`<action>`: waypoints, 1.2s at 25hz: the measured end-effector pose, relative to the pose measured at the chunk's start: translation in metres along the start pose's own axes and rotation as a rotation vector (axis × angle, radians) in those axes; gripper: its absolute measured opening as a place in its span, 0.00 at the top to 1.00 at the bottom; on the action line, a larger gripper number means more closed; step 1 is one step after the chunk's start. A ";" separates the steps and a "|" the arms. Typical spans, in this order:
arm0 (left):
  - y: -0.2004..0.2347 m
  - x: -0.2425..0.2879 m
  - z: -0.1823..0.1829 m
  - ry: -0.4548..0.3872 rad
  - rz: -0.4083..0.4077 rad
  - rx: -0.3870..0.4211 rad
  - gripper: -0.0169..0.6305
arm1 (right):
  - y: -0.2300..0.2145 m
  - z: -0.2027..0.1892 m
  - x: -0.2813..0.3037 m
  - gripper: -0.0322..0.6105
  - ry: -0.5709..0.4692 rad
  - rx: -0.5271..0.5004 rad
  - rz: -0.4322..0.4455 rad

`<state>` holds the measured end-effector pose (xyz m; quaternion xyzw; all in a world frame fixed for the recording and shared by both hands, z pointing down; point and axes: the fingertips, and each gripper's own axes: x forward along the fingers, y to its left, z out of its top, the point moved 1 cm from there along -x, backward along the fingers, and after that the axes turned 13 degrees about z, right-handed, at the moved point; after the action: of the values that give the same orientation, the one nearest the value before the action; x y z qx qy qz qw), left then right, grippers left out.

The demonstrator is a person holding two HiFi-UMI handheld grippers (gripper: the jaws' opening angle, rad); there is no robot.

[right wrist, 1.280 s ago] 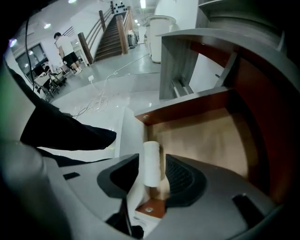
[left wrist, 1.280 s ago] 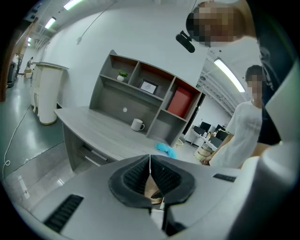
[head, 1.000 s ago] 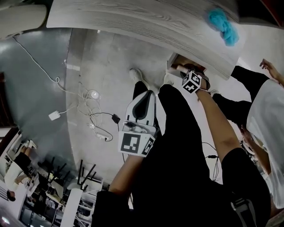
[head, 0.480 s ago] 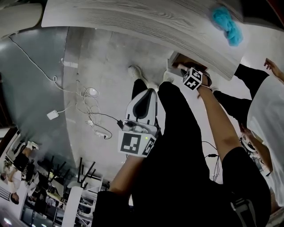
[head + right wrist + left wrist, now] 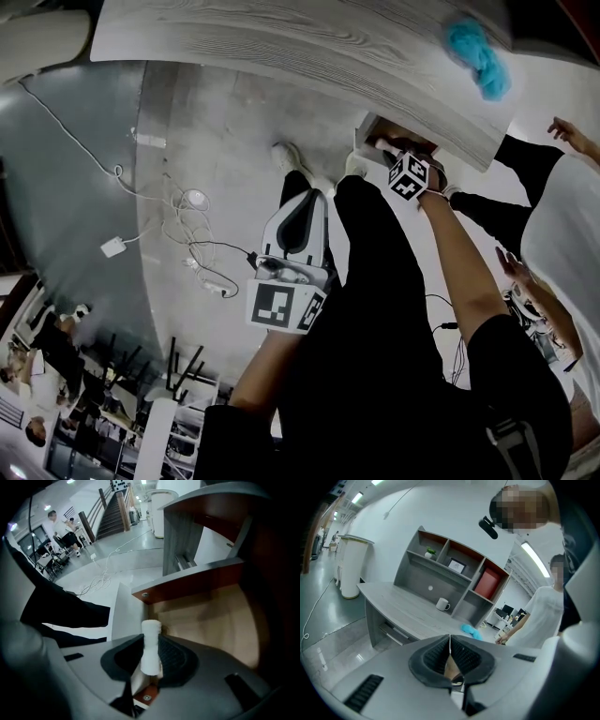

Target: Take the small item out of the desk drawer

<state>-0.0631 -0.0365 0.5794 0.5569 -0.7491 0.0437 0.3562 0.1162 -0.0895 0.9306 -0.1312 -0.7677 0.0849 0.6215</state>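
— Gripper L (image 5: pixel 450 641)?
— Clenched, empty. Hangs low by thigh (image 5: pixel 375 281), aimed at worktop (image 5: pixel 403 606).
— Gripper R (image 5: pixel 150 644)?
— Clamped on white roll (image 5: pixel 151 631). Arm (image 5: pixel 450 253) stretched fwd to open drawer (image 5: pixel 211 620).
— Progress?
— Grab's done. Roll not yet clear of drawer, so lift-out & pull-back left, I reckon.
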 end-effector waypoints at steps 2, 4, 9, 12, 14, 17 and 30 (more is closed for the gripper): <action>0.000 -0.001 0.004 -0.003 -0.009 -0.001 0.96 | 0.001 0.004 -0.005 0.80 -0.005 0.012 -0.013; -0.002 -0.003 0.009 -0.006 -0.020 0.000 0.96 | 0.002 0.009 -0.011 0.80 -0.011 0.021 -0.028; -0.006 -0.014 0.021 -0.014 -0.054 0.013 0.96 | 0.006 0.018 -0.034 0.80 -0.024 0.031 -0.061; -0.006 -0.021 0.034 -0.026 -0.082 0.026 0.96 | 0.007 0.024 -0.053 0.80 -0.034 0.044 -0.095; -0.008 -0.025 0.043 -0.038 -0.102 0.038 0.96 | 0.008 0.028 -0.066 0.80 -0.045 0.053 -0.119; -0.010 -0.035 0.058 -0.058 -0.127 0.058 0.96 | 0.015 0.033 -0.088 0.80 -0.070 0.075 -0.143; -0.013 -0.082 0.130 -0.141 -0.260 0.130 0.96 | 0.056 0.081 -0.224 0.80 -0.256 0.217 -0.326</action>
<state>-0.1047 -0.0353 0.4314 0.6726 -0.6896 0.0065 0.2685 0.0855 -0.1025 0.6884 0.0739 -0.8376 0.0816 0.5350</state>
